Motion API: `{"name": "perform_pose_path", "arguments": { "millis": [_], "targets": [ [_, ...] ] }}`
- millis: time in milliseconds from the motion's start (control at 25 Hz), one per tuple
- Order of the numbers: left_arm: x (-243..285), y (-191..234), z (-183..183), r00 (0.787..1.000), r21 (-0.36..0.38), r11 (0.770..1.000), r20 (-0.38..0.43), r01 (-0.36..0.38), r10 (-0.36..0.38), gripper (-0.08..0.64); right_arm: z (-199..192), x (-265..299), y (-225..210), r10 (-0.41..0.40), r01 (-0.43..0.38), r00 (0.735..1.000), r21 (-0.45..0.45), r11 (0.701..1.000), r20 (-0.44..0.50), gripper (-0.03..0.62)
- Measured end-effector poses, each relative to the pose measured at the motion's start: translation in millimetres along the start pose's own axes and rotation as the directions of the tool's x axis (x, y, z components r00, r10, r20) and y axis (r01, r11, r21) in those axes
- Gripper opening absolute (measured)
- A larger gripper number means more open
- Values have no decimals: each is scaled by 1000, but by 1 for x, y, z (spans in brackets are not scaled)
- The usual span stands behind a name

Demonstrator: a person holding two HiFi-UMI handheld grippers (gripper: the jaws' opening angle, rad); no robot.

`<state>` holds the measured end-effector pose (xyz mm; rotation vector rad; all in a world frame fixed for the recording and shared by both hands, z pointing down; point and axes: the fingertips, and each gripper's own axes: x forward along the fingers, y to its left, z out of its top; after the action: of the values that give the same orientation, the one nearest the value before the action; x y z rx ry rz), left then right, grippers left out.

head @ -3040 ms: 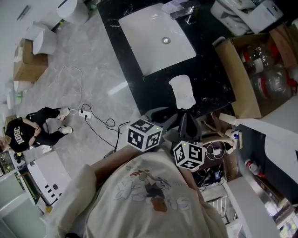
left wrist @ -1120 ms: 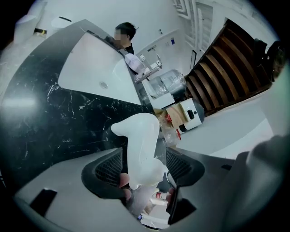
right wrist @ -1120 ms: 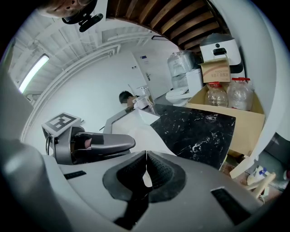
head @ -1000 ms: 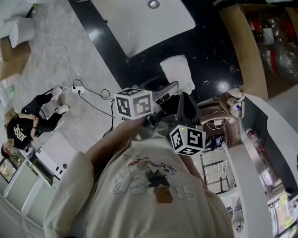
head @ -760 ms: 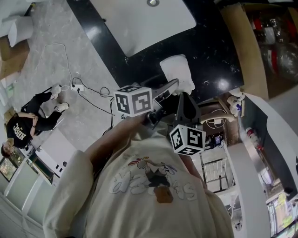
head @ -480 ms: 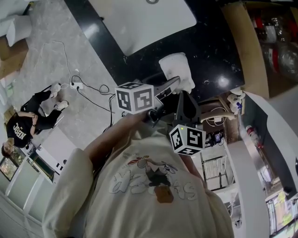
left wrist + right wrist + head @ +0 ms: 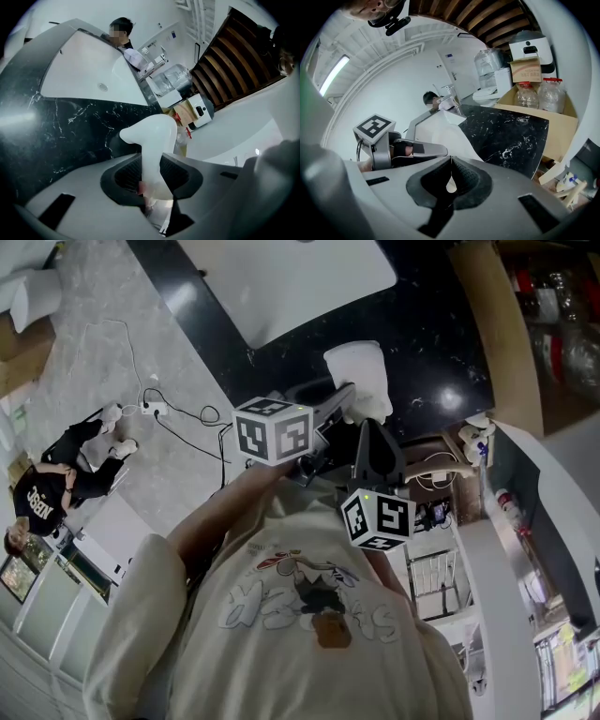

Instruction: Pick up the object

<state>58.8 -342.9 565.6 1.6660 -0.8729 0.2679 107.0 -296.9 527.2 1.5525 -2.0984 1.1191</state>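
Note:
The object is a pale, milky-white plastic piece (image 7: pixel 357 370) with a curved, flared top, standing at the near edge of the black marble counter (image 7: pixel 427 329). My left gripper (image 7: pixel 345 409) reaches to its base from the left. In the left gripper view the white piece (image 7: pixel 155 138) stands between the two jaws, and the left gripper (image 7: pixel 152 180) has just been closing until its pads press on both sides. My right gripper (image 7: pixel 372 432) hangs beside it on the right, shut and empty, the right gripper (image 7: pixel 450 162) showing its tips meeting.
A white sink basin (image 7: pixel 291 277) is set into the counter beyond the object. A cardboard box (image 7: pixel 487 334) with bottles stands at the right. Cables (image 7: pixel 178 413) lie on the grey floor at left, where a person (image 7: pixel 56 491) sits.
The left gripper has crept forward and down to the white piece, and its jaws have closed round the base. The right gripper has stayed put.

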Motion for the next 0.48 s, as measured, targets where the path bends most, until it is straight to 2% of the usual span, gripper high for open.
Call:
{"name": "perform_pose_path", "arguments": {
  "millis": [200, 480],
  "targets": [
    [-3, -2, 1, 1000, 19, 1000, 19, -18, 17, 130, 4, -1, 3, 31, -31, 999, 37, 999, 25, 18],
    [-18, -12, 1, 997, 75, 996, 60, -49, 44, 130, 6, -12, 6, 28, -29, 999, 13, 999, 47, 18]
  ]
}}
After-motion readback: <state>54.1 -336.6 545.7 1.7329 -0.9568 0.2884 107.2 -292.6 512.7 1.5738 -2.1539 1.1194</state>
